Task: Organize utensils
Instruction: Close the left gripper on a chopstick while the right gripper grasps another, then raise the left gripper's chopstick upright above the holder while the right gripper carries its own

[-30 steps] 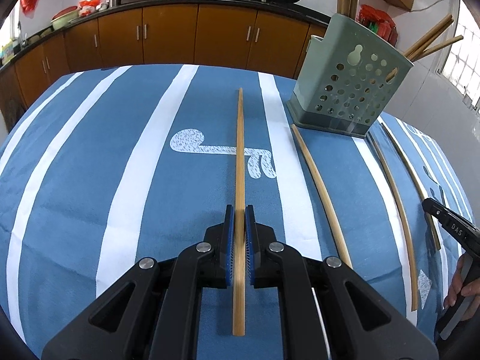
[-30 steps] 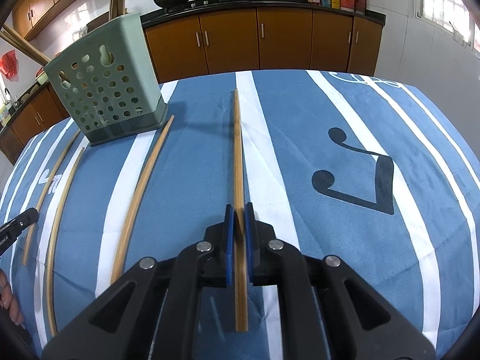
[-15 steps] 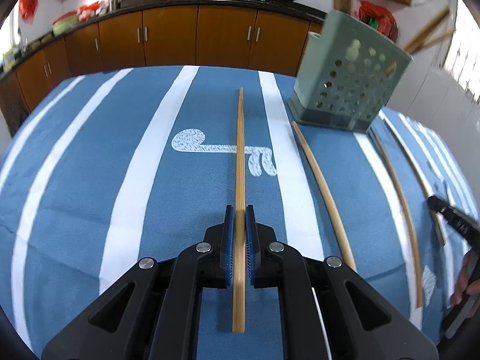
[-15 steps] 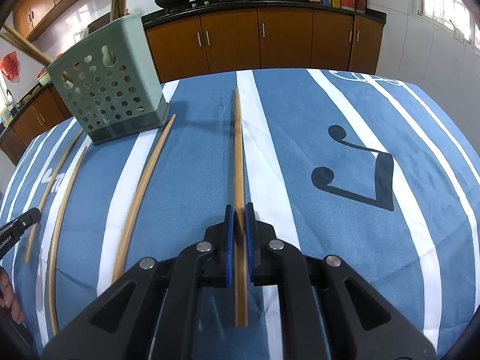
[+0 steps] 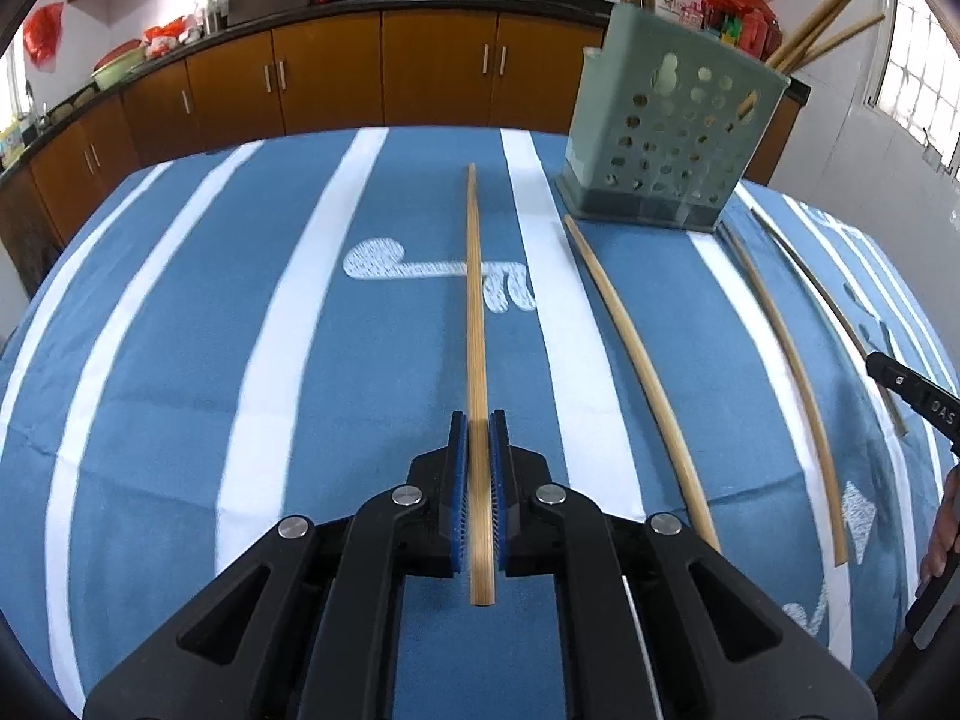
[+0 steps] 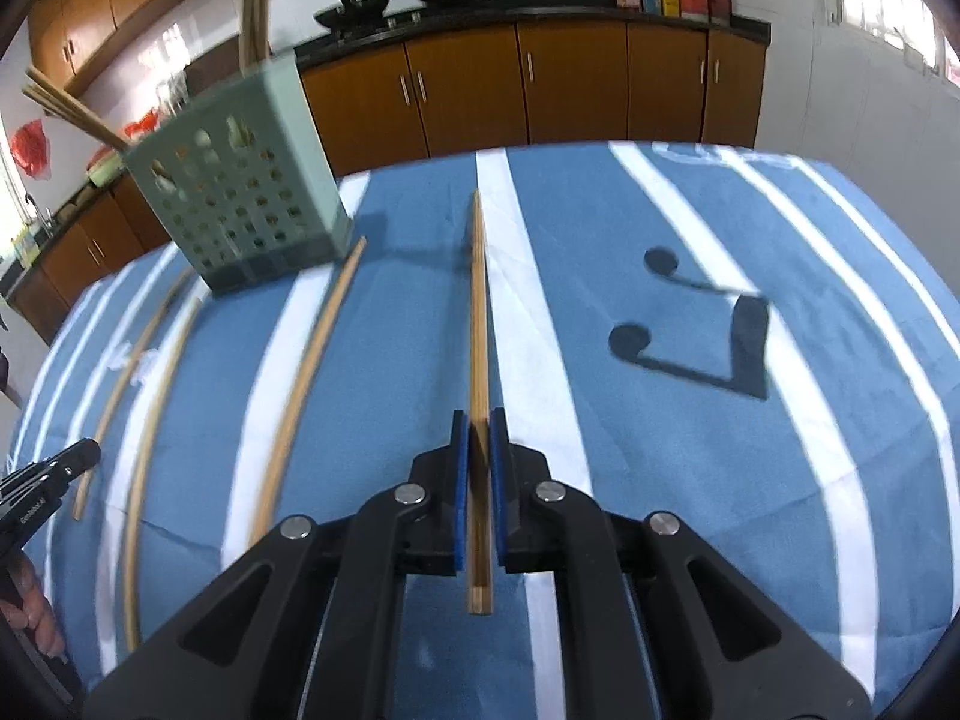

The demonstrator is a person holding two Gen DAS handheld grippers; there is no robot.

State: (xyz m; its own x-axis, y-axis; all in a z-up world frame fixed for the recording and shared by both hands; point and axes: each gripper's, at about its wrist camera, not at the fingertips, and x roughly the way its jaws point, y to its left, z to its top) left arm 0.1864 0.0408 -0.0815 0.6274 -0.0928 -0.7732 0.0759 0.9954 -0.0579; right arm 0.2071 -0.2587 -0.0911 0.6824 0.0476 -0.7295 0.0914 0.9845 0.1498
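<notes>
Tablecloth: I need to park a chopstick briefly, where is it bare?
Bare cloth: left of the left gripper's chopstick, and around the black note right of the right gripper's chopstick. Crowded between: holder with three loose chopsticks before it.

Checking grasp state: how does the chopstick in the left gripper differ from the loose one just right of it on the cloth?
The held chopstick is clamped by the left gripper; the loose chopstick lies free on the tablecloth. The held one runs straight ahead; the loose one angles toward the green holder. The held one looks darker. Both are wooden.
</notes>
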